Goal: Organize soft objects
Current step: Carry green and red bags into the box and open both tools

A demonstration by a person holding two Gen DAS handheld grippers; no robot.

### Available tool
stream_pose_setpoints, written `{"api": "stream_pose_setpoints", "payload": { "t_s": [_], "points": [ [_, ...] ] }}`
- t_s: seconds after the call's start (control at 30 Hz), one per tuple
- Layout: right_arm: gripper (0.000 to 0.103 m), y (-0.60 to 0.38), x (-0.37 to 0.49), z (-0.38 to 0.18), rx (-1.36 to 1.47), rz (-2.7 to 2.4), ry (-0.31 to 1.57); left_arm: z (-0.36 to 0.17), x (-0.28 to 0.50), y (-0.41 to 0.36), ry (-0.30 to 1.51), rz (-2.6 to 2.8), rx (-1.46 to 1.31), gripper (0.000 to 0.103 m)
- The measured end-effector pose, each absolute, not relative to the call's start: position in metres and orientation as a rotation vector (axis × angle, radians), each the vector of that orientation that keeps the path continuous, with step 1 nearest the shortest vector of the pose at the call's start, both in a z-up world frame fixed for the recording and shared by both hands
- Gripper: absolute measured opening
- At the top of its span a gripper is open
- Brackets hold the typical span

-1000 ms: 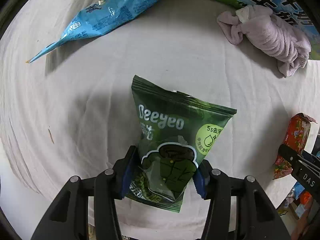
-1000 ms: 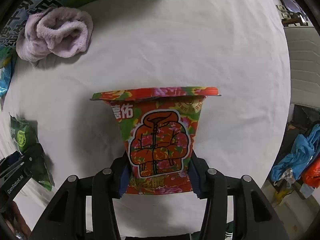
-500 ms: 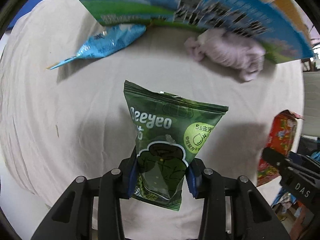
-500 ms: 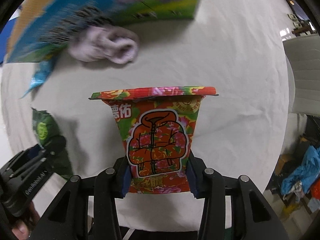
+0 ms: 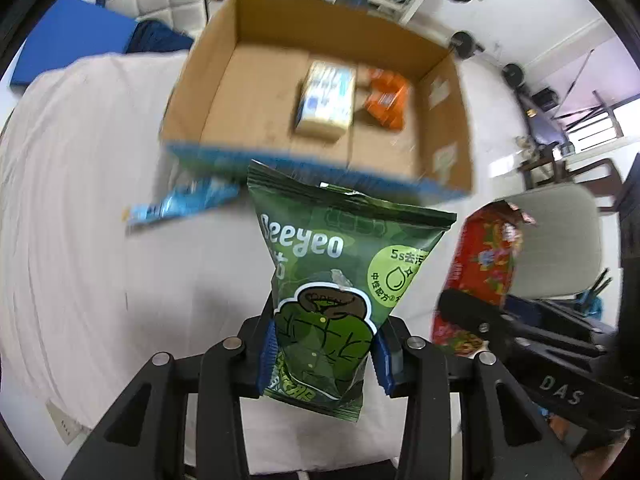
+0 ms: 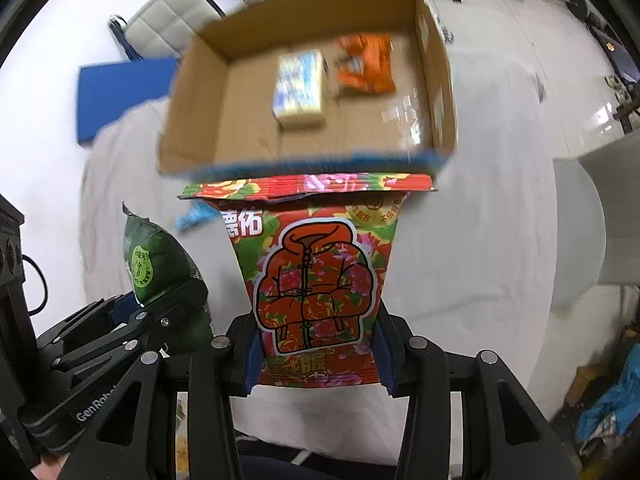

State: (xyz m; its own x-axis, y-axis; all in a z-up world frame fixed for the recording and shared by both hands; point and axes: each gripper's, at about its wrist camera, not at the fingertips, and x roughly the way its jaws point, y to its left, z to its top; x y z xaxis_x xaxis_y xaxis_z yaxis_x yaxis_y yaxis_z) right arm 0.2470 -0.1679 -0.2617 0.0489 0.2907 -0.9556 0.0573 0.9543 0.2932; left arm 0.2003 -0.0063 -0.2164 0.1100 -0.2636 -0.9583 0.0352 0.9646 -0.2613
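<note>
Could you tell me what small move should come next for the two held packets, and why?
Probably carry both forward over the cardboard box: the left tool grips the green packet, the right tool the red packet, and both sit short of its near wall.

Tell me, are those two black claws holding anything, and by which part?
Left gripper clamps a green plastic packet by its lower end; right gripper clamps a red floral plastic packet likewise.

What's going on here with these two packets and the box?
A person holds a gripper in each hand. The left gripper is clamped on a green packet, the right gripper on a red floral packet. Both are raised in front of an open cardboard box that already holds a pale pack and an orange packet.
</note>
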Motion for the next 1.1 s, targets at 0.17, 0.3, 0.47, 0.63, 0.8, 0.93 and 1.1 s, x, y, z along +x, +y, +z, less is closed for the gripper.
{"api": "stream_pose_setpoints", "payload": {
  "t_s": [0.17, 0.3, 0.47, 0.63, 0.8, 0.93, 1.1],
  "points": [
    [0.047, -0.176, 0.289, -0.248, 0.279, 0.147, 1.480, -0.194, 0.244, 0.004, 1.372, -0.209, -0.223, 0.036],
    [0.047, -0.183, 0.327, -0.263, 0.273, 0.101, 1.502, -0.197, 0.287, 0.016, 1.345, -0.166, -0.216, 0.037],
    [0.047, -0.190, 0.368, -0.299, 0.284, 0.045, 1.561, -0.226, 0.338, 0.023, 1.401, -0.129, -0.203, 0.037],
    [0.047, -0.180, 0.401, -0.351, 0.233, 0.006, 1.640, -0.265, 0.388, 0.030, 1.501, -0.098, -0.214, 0.037],
    [0.047, -0.171, 0.415, -0.389, 0.152, -0.023, 1.711, -0.313, 0.428, 0.034, 1.605, -0.060, -0.209, 0.037],
    [0.048, -0.164, 0.416, -0.413, 0.110, -0.028, 1.751, -0.338, 0.444, 0.029, 1.661, -0.056, -0.194, 0.037],
    [0.049, -0.157, 0.416, -0.435, 0.059, -0.016, 1.809, -0.364, 0.452, 0.023, 1.724, -0.048, -0.119, 0.038]
  ]
}}
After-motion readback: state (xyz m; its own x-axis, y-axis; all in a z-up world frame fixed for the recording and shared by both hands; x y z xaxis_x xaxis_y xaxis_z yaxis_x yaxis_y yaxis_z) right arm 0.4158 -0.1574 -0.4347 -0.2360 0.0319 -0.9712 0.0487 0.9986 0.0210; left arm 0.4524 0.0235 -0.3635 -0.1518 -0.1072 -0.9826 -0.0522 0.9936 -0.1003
